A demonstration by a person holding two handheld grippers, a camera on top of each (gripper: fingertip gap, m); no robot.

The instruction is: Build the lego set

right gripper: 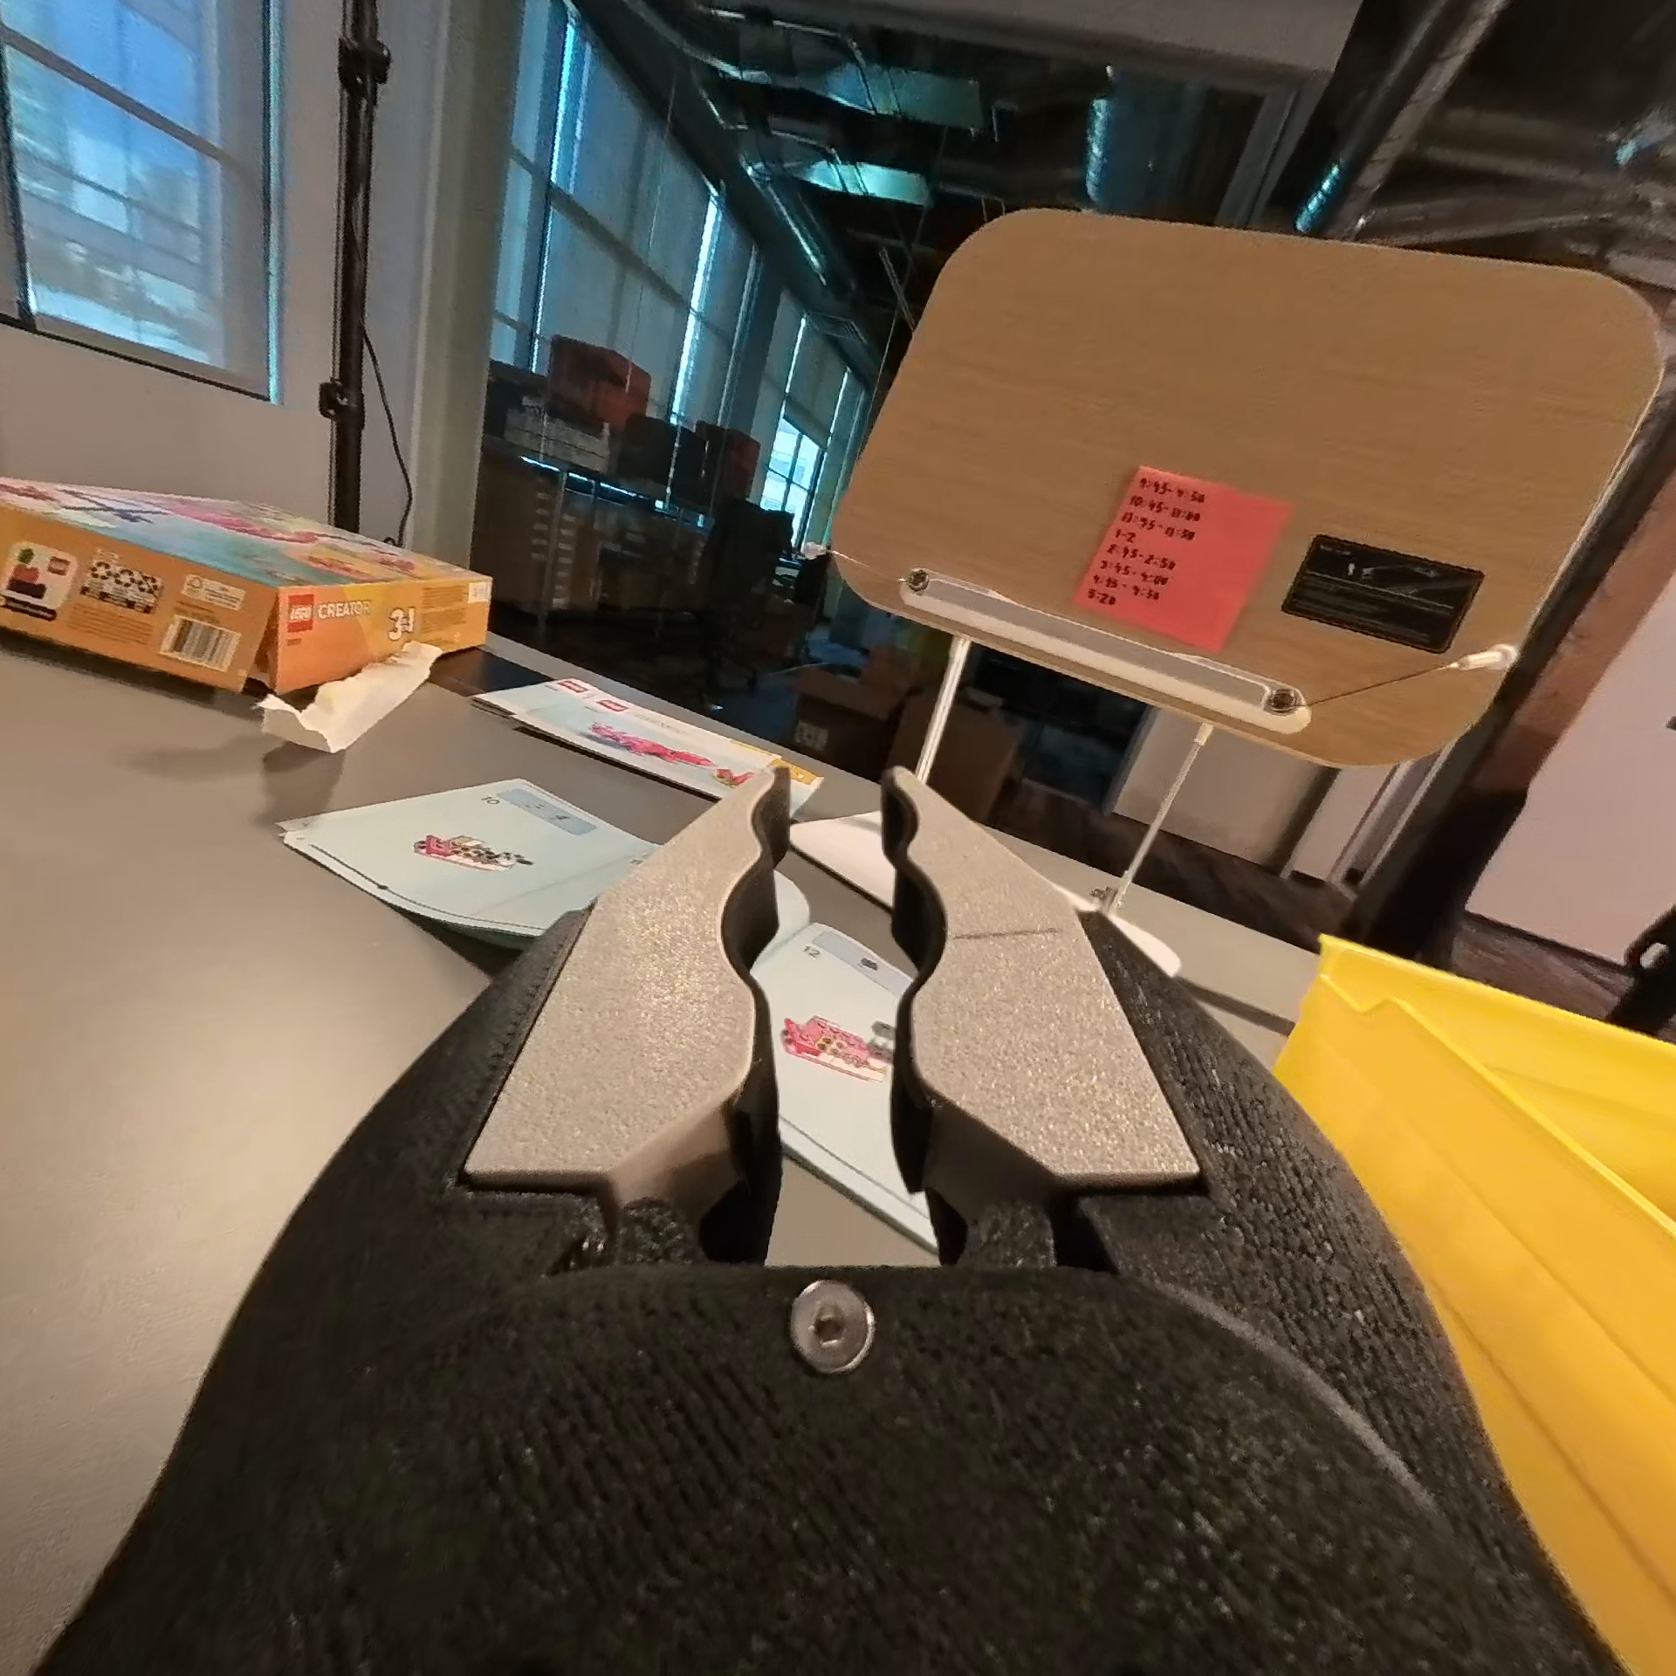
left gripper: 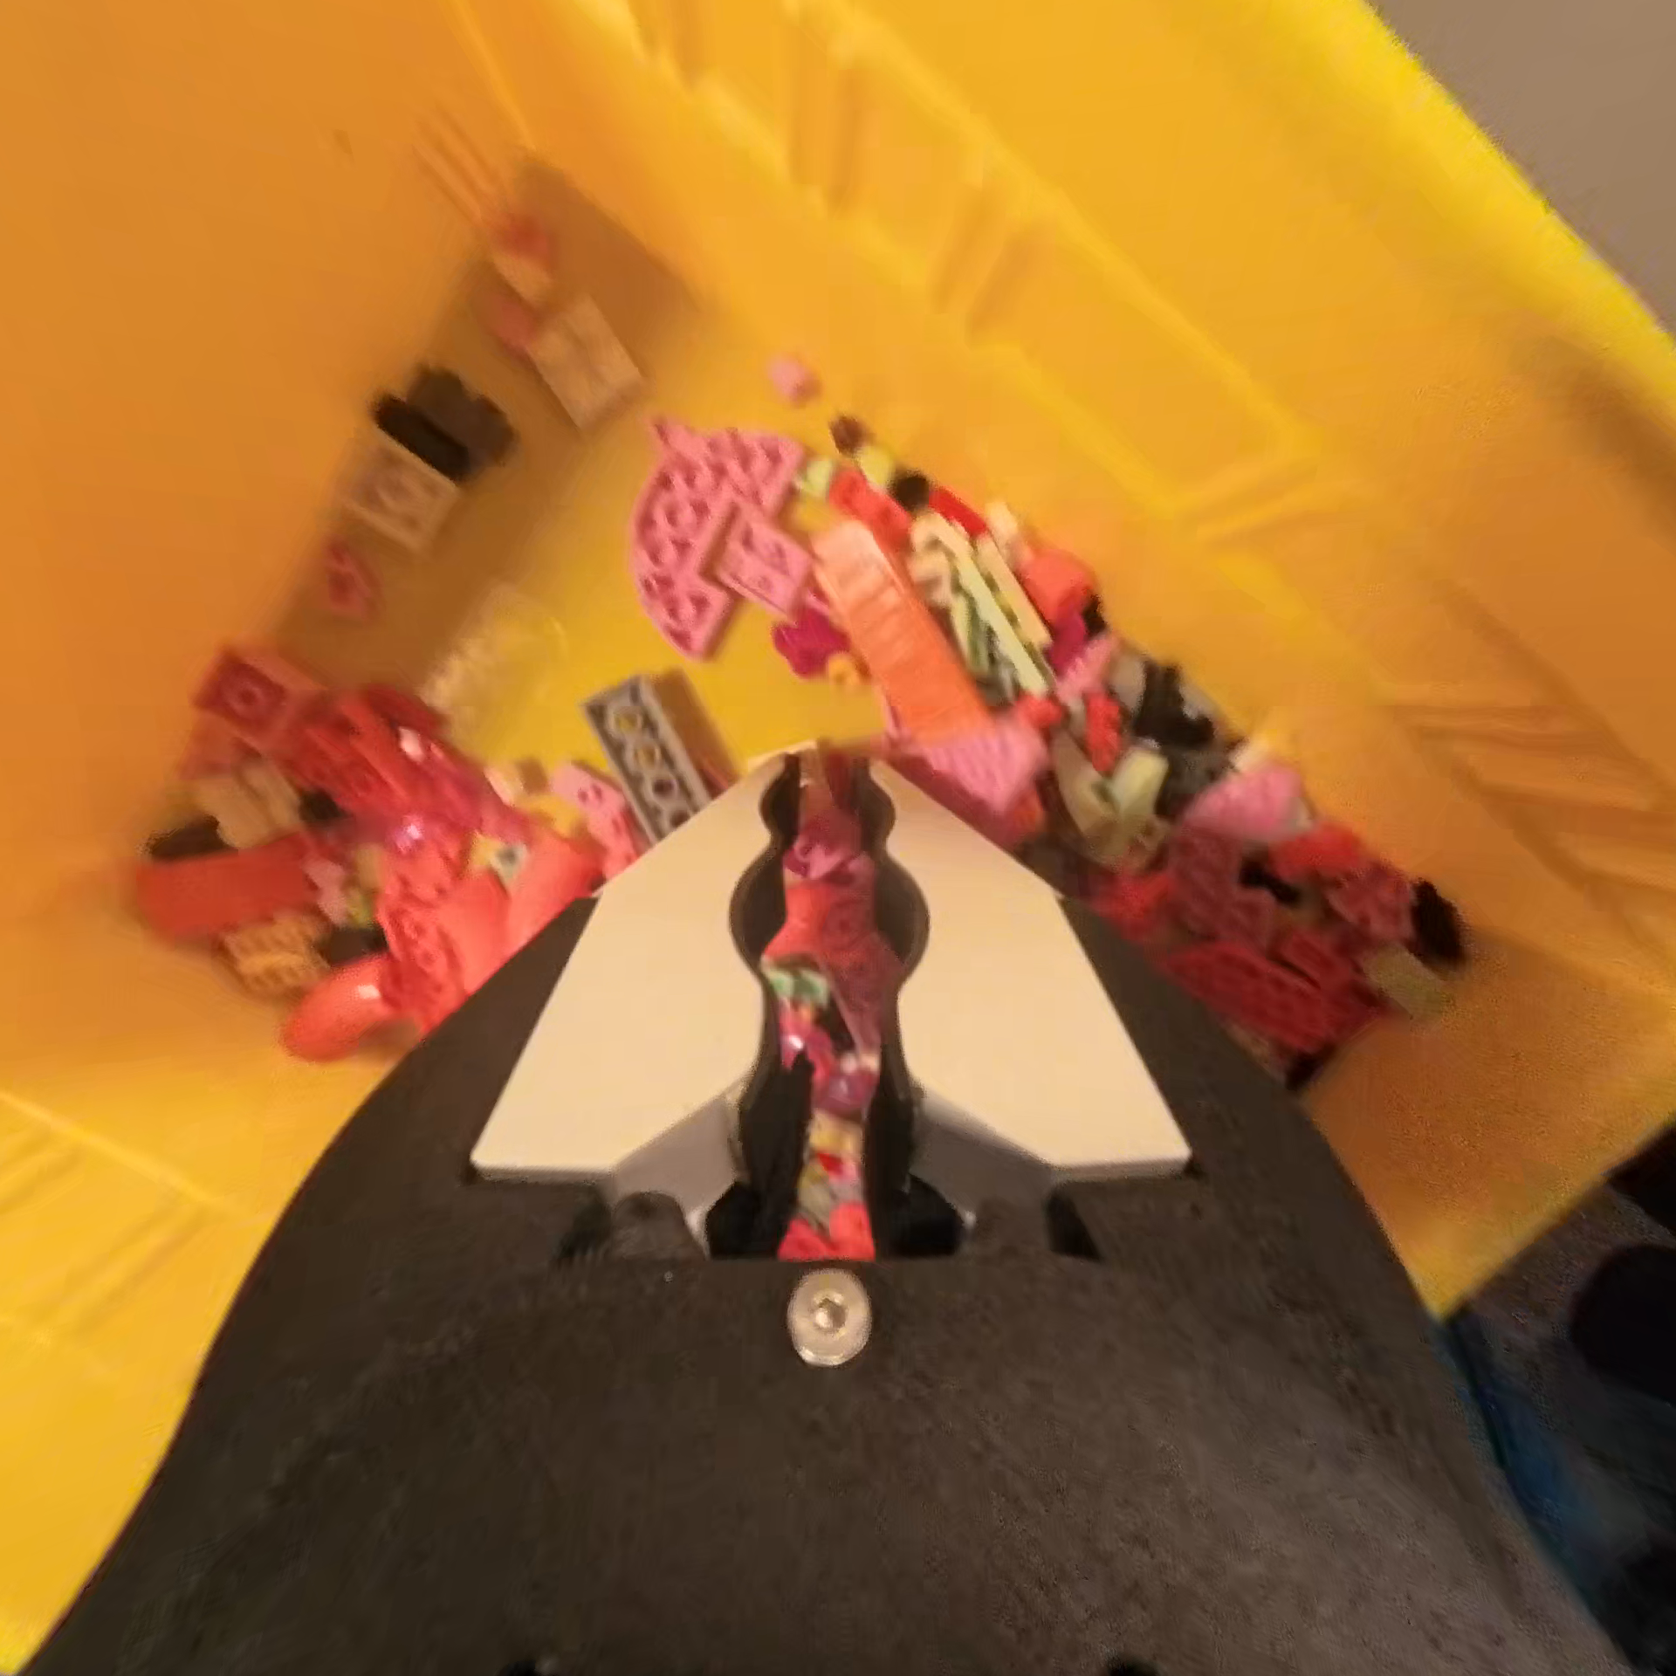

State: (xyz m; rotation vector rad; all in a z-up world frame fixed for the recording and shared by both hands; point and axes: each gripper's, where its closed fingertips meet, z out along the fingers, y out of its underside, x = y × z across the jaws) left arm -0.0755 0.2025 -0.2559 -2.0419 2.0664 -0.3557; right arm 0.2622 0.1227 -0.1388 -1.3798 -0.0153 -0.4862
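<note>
The left gripper (left gripper: 827,762) reaches down into a yellow bin (left gripper: 1088,272), whose walls fill the top and sides of the left wrist view. Its two pale fingers stand almost together, with only a thin slot between them. The picture is smeared, and a tan-and-red sliver shows at the very tips, so I cannot tell whether the claw pinches a piece or only has bricks showing behind it.

Loose toy bricks lie on the bin floor. Just left of the fingertips is a grey beam with holes (left gripper: 648,762). Above the tips, at centre frame, lie a pink round plate (left gripper: 698,535) and an orange strip (left gripper: 898,626). A red heap (left gripper: 399,871) sits at middle left, and a mixed red, pink and black heap (left gripper: 1270,871) at middle right. A dark brown brick (left gripper: 444,426) lies apart at upper left.

The right gripper (right gripper: 834,798) hovers over a grey table (right gripper: 181,907) with its grey fingers apart and nothing between them. Through the gap an open booklet (right gripper: 472,862) shows beneath. A second booklet (right gripper: 635,735) lies beyond it, near the left fingertip. An orange cardboard box (right gripper: 227,580) with torn white paper (right gripper: 345,698) beside it sits at middle left. At upper right a wooden board (right gripper: 1224,435) stands on thin white legs, bearing a pink note (right gripper: 1183,558) and a black label (right gripper: 1378,589). The bin's yellow wall (right gripper: 1496,1134) shows at the lower right edge, just beside the gripper body.
</note>
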